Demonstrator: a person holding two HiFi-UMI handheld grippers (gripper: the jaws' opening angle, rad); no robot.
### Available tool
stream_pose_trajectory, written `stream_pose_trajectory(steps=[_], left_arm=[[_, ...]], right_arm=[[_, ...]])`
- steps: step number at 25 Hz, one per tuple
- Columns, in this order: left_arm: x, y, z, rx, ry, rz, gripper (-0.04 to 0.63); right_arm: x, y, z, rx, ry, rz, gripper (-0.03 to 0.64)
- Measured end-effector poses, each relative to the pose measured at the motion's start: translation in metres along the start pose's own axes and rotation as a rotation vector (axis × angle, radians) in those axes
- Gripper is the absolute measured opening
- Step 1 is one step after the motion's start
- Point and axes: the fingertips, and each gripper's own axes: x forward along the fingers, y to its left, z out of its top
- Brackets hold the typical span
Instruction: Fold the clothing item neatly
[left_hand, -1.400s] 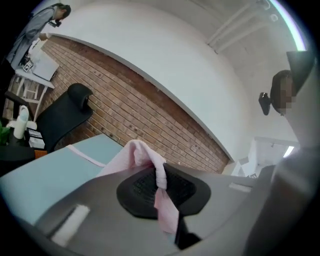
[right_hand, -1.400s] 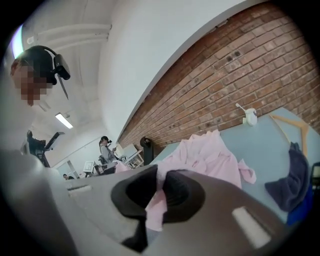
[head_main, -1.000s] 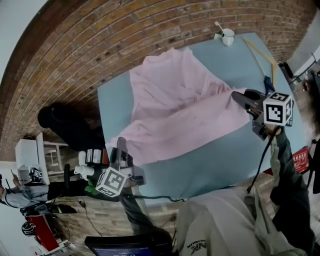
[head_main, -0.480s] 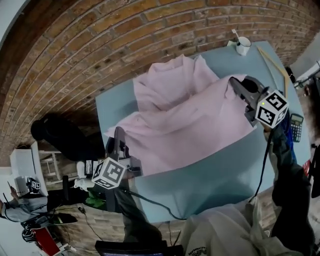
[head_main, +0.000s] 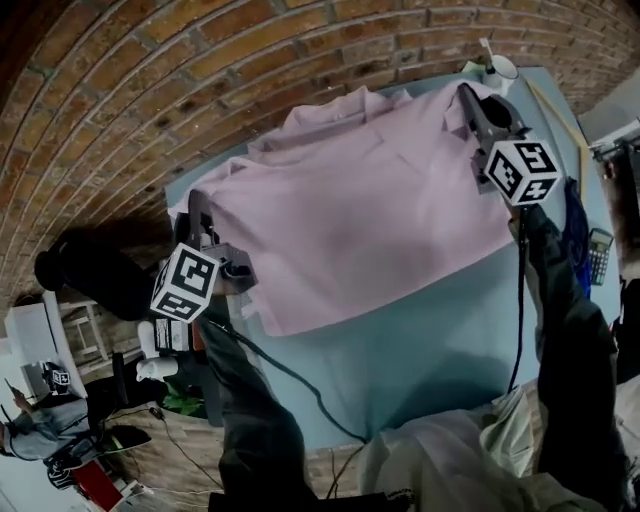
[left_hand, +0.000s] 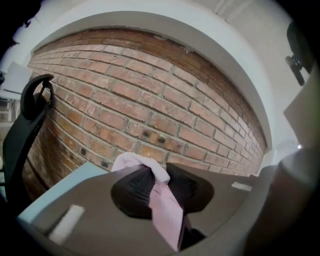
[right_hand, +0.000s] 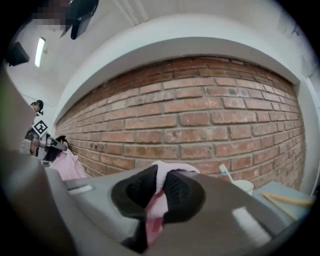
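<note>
Blue table by brick wall: pink shirt, hem drawn to twelve o'clock for halving, clamped in right gripper and left gripper, the latter's jaws just loosening.

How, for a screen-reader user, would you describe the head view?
A pink garment lies spread on a blue table by a brick wall, its far corners pinched by the left tool, whose jaws have just been opening, and the right tool.

Left gripper and right gripper swung toward wall, pink shirt folded over itself, left fingers loosening around cloth
</note>
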Motion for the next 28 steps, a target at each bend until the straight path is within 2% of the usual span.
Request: stream_pose_trajectory(steps=[1,2,3,4,5,8,10,12,14,16,19,21,25,28], left_arm=[[0.008,0.003,-0.01,0.022,0.04,0.014,0.117],[0.014,0.005,-0.021,0.043,0.09,0.02,0.218],[0.018,0.005,-0.033,0.06,0.138,0.018,0.288],[0.019,0.005,-0.044,0.068,0.181,0.01,0.329],[0.017,0.005,-0.053,0.069,0.214,0.0,0.336],[-0.004,0.004,-0.076,0.051,0.267,-0.014,0.35],[-0.034,-0.003,-0.091,0.019,0.293,-0.034,0.35],[-0.075,-0.013,-0.109,0.013,0.315,-0.042,0.35],[-0.12,-0.025,-0.135,0.026,0.357,-0.026,0.35],[-0.164,-0.034,-0.166,0.021,0.418,0.01,0.35],[-0.218,-0.043,-0.204,-0.019,0.489,0.07,0.35],[-0.241,-0.046,-0.228,-0.016,0.537,0.103,0.35],[-0.249,-0.053,-0.259,-0.099,0.57,0.11,0.35],[-0.239,-0.055,-0.266,-0.128,0.564,0.105,0.35]], right_arm=[[0.007,-0.001,-0.017,-0.013,0.057,-0.009,0.022],[0.011,0.001,-0.037,-0.038,0.134,-0.001,0.06],[0.013,0.005,-0.059,-0.075,0.223,0.019,0.091],[0.013,0.008,-0.078,-0.113,0.31,0.042,0.137],[0.01,0.01,-0.094,-0.14,0.379,0.06,0.172],[-0.011,0.006,-0.115,-0.145,0.48,0.08,0.176],[-0.033,0.0,-0.106,-0.134,0.475,0.072,0.176],[-0.064,-0.001,-0.087,-0.163,0.414,0.077,0.175],[-0.101,0.016,-0.07,-0.251,0.362,0.137,0.162],[-0.143,0.046,-0.07,-0.404,0.363,0.238,0.16],[-0.21,0.092,-0.105,-0.62,0.507,0.379,0.16],[-0.244,0.115,-0.135,-0.736,0.58,0.444,0.16],[-0.264,0.124,-0.19,-0.922,0.69,0.506,0.161],[-0.251,0.117,-0.207,-0.986,0.72,0.499,0.161]])
